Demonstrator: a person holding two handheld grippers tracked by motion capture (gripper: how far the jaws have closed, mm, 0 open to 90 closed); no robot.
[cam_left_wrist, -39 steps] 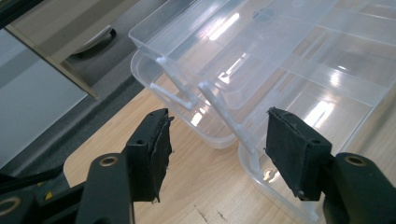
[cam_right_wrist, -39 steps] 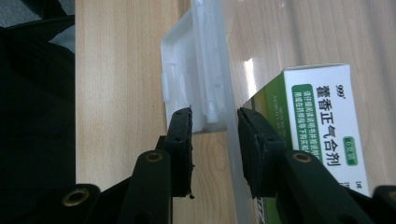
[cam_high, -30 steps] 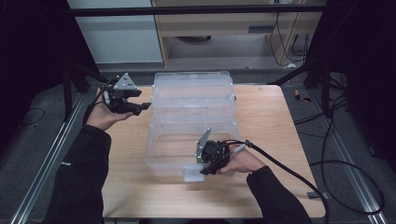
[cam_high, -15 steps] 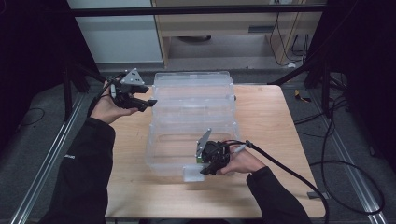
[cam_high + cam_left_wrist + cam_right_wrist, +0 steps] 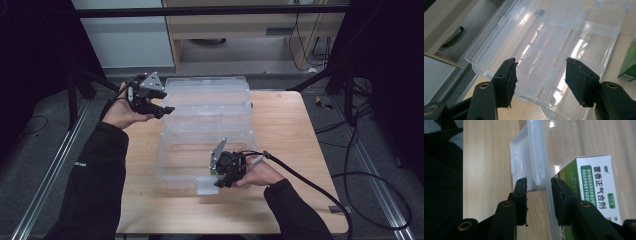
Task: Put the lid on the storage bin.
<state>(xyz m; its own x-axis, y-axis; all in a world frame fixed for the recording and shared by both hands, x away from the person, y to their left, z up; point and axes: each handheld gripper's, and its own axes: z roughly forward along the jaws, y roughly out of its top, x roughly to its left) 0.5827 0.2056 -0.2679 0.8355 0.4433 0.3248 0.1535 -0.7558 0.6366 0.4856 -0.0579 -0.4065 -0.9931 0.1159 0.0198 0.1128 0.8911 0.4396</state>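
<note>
A clear plastic storage box point(image 5: 200, 150) stands open on the wooden table, its lid point(image 5: 207, 92) folded back at the far side. Inside, against the near wall, is a green and white medicine carton point(image 5: 596, 187), also seen from the left gripper view point(image 5: 629, 62). My right gripper point(image 5: 221, 181) sits at the box's near wall, jaws closed around the white latch point(image 5: 529, 162) and the clear wall beside it. My left gripper point(image 5: 162, 106) hovers at the lid's left edge, open with nothing between its jaws point(image 5: 540, 67); the clear lid point(image 5: 564, 42) lies below them.
The table point(image 5: 285, 135) has bare wood right of the box. A black cable point(image 5: 320, 192) trails from the right gripper off the near right corner. Metal rails point(image 5: 45, 190) run along the floor, and a cabinet point(image 5: 240, 30) stands behind the table.
My left hand has carried its open gripper rightward and a little up, toward the lid's left edge. The right gripper and the box have stayed still.
</note>
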